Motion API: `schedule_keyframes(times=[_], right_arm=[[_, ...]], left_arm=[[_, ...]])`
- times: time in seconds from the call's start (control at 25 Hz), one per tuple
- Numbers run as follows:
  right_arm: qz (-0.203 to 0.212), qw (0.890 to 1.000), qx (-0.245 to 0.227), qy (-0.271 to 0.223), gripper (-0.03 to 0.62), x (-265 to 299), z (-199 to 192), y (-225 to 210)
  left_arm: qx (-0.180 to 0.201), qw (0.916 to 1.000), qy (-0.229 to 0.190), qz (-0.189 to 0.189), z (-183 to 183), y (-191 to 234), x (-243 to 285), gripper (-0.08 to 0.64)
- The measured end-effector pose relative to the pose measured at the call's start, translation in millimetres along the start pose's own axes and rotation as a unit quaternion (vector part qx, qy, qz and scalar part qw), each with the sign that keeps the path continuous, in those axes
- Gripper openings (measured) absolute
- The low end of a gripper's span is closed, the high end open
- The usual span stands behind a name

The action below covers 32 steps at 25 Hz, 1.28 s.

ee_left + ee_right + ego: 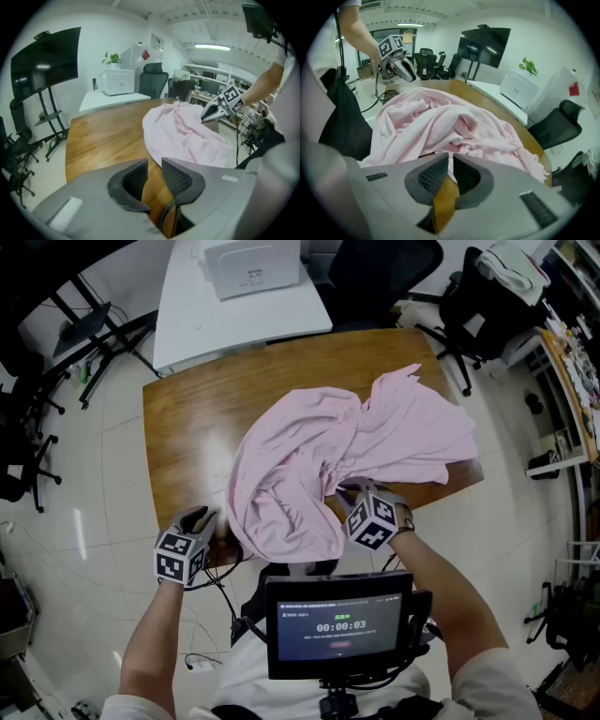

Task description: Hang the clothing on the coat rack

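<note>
Nearest the body, the left gripper (200, 517) hovers over the near edge of the wooden table (187, 418). Its jaws are a little apart with only bare wood showing between them, so it is released and carrying nothing. Just across, the right gripper (349, 491) is tucked into the near hem of the pink garment (328, 456). Its jaws are almost together, and a thin strip of pink cloth runs between the pads, so it looks nipped onto the fabric edge. The garment itself lies in a rumpled heap on the table, one corner spilling over the near edge. Further out sit a white table (183, 315) with a white box (248, 263), and office chairs. No coat rack shows in any view. By my reading this is the very start: a first pinch taken, with lifting, carrying and hanging all left to do.
</note>
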State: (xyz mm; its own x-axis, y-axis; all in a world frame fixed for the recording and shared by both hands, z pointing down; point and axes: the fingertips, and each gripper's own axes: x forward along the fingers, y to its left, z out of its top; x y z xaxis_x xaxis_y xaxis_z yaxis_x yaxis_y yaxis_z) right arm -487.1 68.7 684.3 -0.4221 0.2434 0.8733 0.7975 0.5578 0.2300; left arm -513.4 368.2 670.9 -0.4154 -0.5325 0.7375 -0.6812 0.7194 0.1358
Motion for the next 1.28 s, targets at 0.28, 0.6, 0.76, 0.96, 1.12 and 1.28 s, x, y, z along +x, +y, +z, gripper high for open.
schedule_keyframes(times=[0.28, 0.6, 0.76, 0.96, 1.12, 1.28], right_arm=[[-0.017, 0.995, -0.098, -0.03, 0.046, -8, 18, -15], [0.022, 0.987, -0.157, -0.037, 0.046, -11, 22, 21], [0.036, 0.982, -0.181, -0.045, 0.046, -13, 32, 40], [0.044, 0.975, -0.21, -0.056, 0.046, -18, 41, 60], [0.056, 0.974, -0.213, -0.053, 0.046, -22, 39, 76], [0.06, 0.976, -0.201, -0.049, 0.046, -25, 38, 84]], left_arm=[[0.16, 0.985, -0.036, -0.053, 29, -31, 7, 0.231], [0.403, 0.9106, 0.009, -0.093, -1, -71, 8, 0.325], [0.537, 0.8326, 0.033, -0.132, -20, -89, 19, 0.327], [0.633, 0.7559, 0.039, -0.163, -22, -105, 33, 0.326], [0.678, 0.7087, 0.046, -0.19, -34, -117, 41, 0.279], [0.674, 0.7091, 0.046, -0.203, -36, -118, 43, 0.095]])
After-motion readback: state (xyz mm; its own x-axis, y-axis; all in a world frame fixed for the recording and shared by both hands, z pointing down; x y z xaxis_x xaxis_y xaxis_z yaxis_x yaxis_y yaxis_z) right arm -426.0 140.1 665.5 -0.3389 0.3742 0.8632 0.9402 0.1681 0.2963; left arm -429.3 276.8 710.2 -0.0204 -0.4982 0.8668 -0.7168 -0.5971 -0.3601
